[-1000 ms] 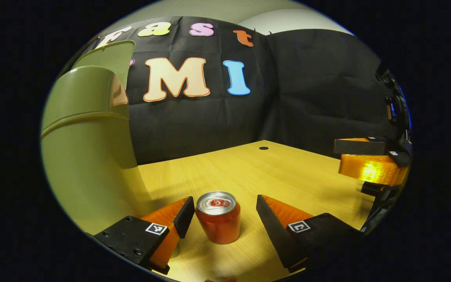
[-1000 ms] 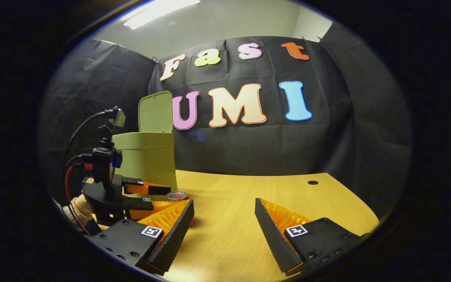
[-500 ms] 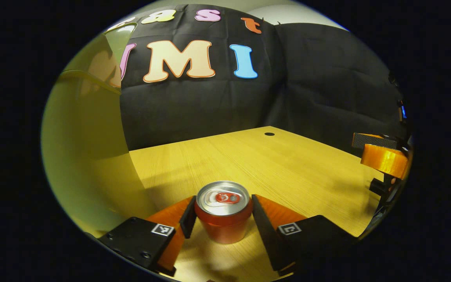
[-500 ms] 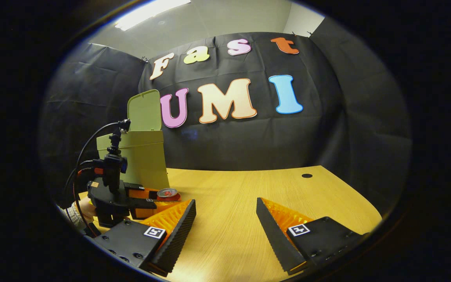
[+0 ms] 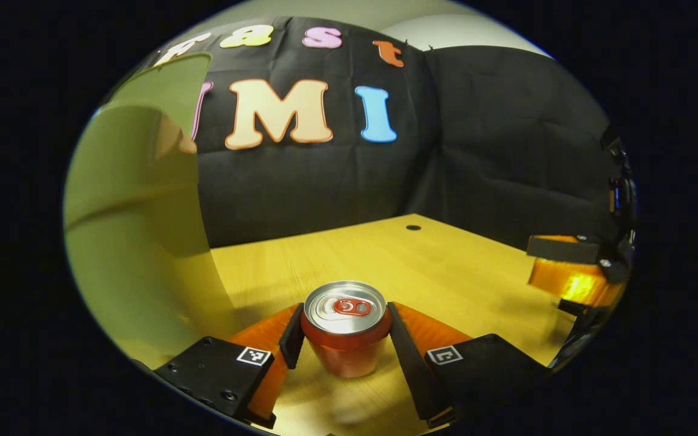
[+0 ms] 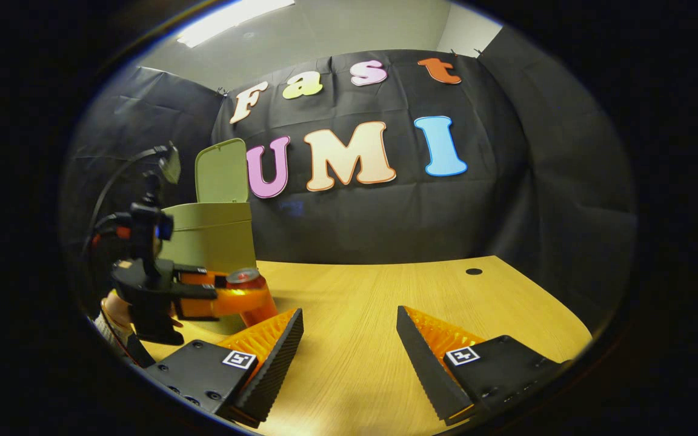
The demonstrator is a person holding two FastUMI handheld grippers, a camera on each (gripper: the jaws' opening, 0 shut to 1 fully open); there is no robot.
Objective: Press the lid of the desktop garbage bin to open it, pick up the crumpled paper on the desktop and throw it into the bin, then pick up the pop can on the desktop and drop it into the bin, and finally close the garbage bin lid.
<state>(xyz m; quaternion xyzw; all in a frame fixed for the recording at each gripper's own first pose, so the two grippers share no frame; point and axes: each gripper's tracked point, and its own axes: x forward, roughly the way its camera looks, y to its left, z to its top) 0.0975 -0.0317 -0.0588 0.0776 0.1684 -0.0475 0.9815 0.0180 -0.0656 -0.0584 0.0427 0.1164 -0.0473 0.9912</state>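
The pop can (image 5: 345,327) stands upright between the left gripper (image 5: 343,330) fingers, both of which press on its sides; in the right gripper view the can (image 6: 251,292) appears raised a little off the desktop (image 6: 373,309), though the fisheye makes that hard to judge. It is a smooth red metal cylinder with a bright silver top and a pull tab.

The garbage bin (image 6: 212,233) sits just beside the can, its lid (image 6: 223,171) tipped up and open, so the pressing step looks done. No crumpled paper lies on the visible desktop, which suggests it is already inside, though the bin's interior is hidden. What remains, by my reading, is lifting the can over the rim, releasing it, and closing the lid.

The bin is matte pale green plastic with rounded walls and a flat hinged lid. The desktop is light wood-grain laminate with a small dark hole near its far edge. The right gripper (image 6: 349,339) hovers low over the desktop with its ridged fingers spread wide, holding nothing.
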